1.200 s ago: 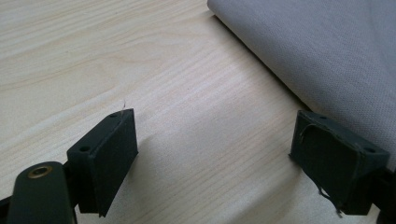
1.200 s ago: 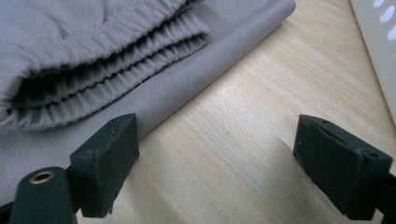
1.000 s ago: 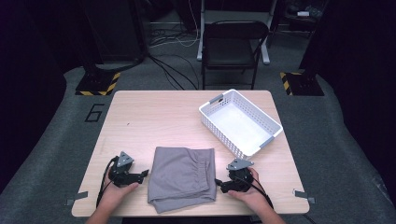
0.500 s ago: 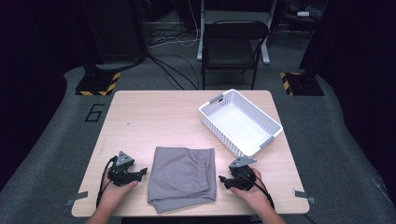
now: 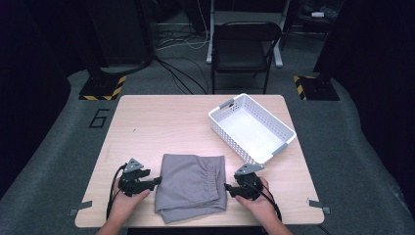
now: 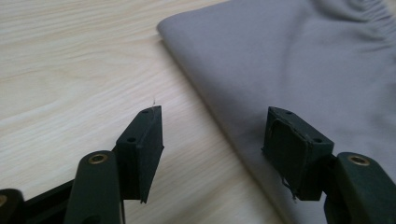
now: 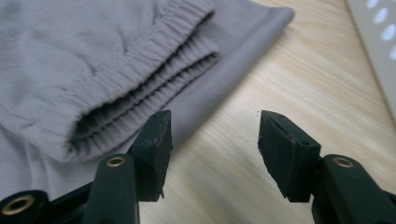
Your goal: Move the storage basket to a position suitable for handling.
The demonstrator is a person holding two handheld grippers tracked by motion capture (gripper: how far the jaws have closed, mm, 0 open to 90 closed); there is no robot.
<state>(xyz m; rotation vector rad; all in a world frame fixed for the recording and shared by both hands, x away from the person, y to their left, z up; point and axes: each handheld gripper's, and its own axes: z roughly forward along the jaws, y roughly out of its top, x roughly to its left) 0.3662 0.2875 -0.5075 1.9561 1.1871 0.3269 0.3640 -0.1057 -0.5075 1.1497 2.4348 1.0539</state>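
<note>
A folded grey garment (image 5: pixel 192 186) with an elastic waistband lies on the wooden table (image 5: pixel 161 122) near its front edge. My left gripper (image 5: pixel 157 181) rests at the garment's left edge, held by a hand. Its jaws have just been closing and still stand apart. In the left gripper view (image 6: pixel 212 135) the cloth's edge (image 6: pixel 303 60) runs between and under them, unpinched. My right gripper (image 5: pixel 226 187) sits at the garment's right edge. Its jaws (image 7: pixel 212 140) have also just been closing and stay apart over bare wood, the left one beside the waistband (image 7: pixel 93 56).
A white perforated basket (image 5: pixel 288 137) stands empty at the table's right, angled; its wall (image 7: pixel 373 28) also appears in the right gripper view. A black chair (image 5: pixel 244 44) and floor cables sit beyond the far edge. Bare wood stretches across the table's left and far parts.
</note>
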